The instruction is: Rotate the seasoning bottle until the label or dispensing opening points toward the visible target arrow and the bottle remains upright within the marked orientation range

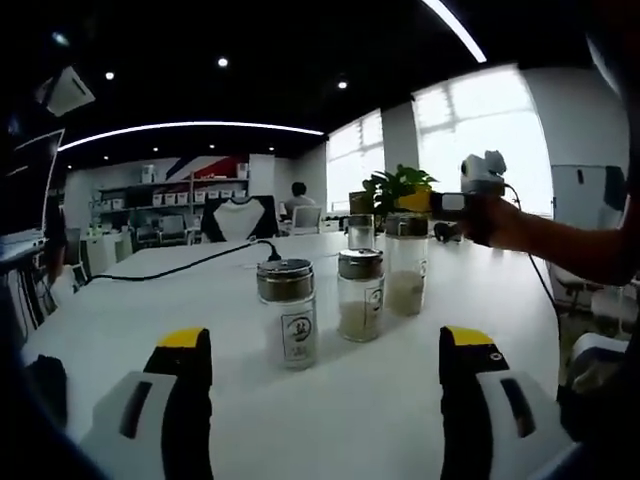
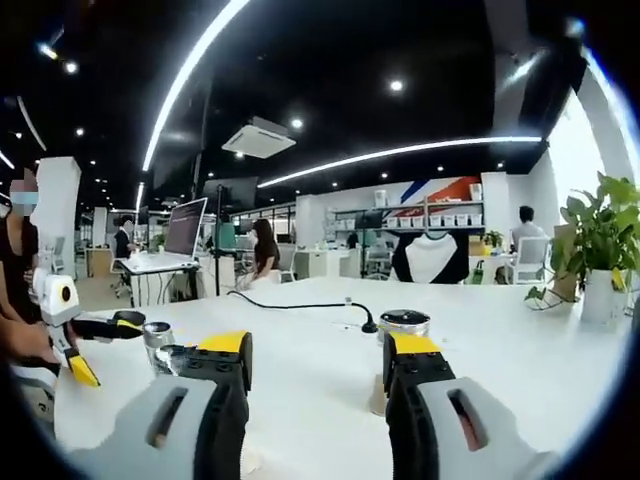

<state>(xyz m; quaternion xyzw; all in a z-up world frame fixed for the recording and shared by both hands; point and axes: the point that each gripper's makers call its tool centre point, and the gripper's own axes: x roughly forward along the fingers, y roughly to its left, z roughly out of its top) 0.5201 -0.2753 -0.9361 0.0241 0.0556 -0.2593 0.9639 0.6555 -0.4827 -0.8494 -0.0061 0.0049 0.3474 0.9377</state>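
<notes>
Three clear seasoning bottles with metal lids stand upright on the white table: a near one, a middle one and a taller far one. My left gripper is open, its yellow-tipped jaws wide apart, short of the near bottle. A hand holds the right gripper just right of the tall bottle's lid. In the right gripper view, my right gripper is open; a lidded bottle stands partly hidden behind its right jaw. Another bottle stands beside the left gripper.
A drinking glass stands behind the bottles. A black cable runs across the table to a plug. A potted plant sits at the table's far end. People sit at desks in the office behind.
</notes>
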